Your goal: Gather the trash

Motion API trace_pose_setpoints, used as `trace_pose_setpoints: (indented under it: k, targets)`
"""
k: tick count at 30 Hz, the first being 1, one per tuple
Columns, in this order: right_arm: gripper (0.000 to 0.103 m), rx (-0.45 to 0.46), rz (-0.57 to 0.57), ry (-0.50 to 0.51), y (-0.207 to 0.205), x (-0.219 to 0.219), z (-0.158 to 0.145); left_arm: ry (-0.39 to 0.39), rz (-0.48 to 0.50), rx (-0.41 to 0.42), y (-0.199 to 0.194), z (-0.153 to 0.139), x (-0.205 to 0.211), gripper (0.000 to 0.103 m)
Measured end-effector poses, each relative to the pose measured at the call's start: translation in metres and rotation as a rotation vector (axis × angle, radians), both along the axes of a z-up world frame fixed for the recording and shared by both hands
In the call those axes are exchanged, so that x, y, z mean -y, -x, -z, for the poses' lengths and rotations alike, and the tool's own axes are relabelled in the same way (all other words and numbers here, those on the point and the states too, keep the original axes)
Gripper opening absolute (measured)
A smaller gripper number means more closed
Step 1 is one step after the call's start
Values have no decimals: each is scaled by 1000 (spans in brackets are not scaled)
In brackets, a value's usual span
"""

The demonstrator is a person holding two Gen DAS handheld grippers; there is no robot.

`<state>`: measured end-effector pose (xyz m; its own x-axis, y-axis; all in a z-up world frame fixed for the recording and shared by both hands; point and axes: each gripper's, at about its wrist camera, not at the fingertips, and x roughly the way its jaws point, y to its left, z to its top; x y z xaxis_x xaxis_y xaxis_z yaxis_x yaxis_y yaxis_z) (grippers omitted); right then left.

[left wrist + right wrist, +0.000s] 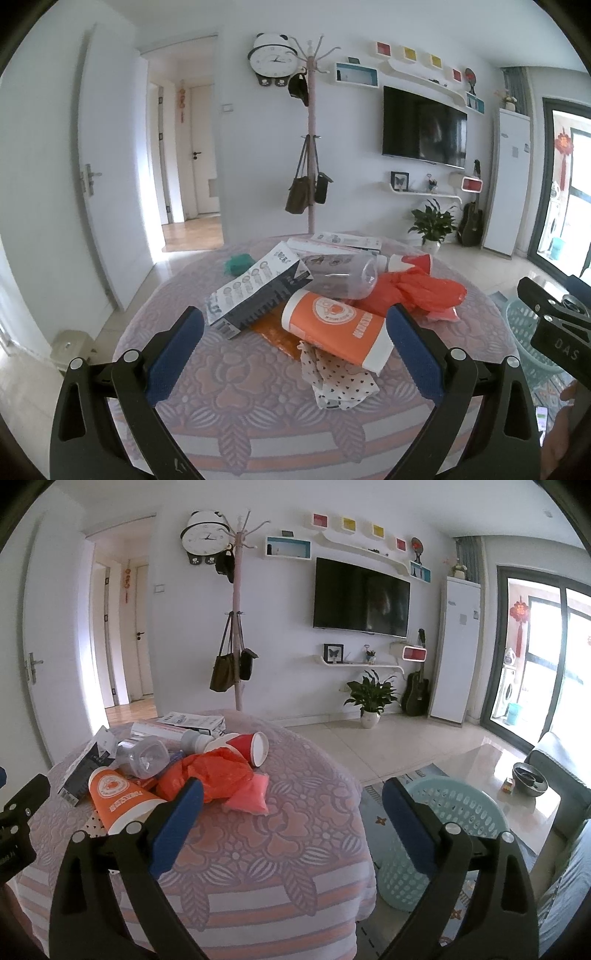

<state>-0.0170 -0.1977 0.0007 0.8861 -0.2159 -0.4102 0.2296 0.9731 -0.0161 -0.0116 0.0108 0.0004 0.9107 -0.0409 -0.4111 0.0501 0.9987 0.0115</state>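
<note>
R gripper (291, 794) jaws wide apart, empty, above tablecloth edge (295, 830). Trash pile (207, 771) front-left; mint basket (443, 823) on floor right.

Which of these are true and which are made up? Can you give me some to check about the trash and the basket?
1. The orange cup lies on its side. True.
2. The left gripper is holding the cup. False: it is open and holds nothing.
3. The basket stands on the floor beside the table. True.
4. The red cup is inside the basket. False: it lies on the table with the other trash.
5. The right gripper is open. True.
</note>
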Motion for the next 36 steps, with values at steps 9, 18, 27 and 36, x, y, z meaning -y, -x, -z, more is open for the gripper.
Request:
trace_pose_setpoints:
  k: [9, 18, 27, 36]
  targets:
    - [93, -6, -11, 10, -3, -5, 1, 19, -11, -7, -7, -1, -13, 96]
    - [93, -2, -28, 26, -5, -11, 0, 36, -2, -15, -9, -2, -19, 96]
    - [80, 19, -134, 42, -12, -34, -5, 70, 130, -83, -49, -4, -63, 96]
    - [62, -35, -296, -36, -38, -70, 0, 39, 370, -192, -130, 14, -92, 96]
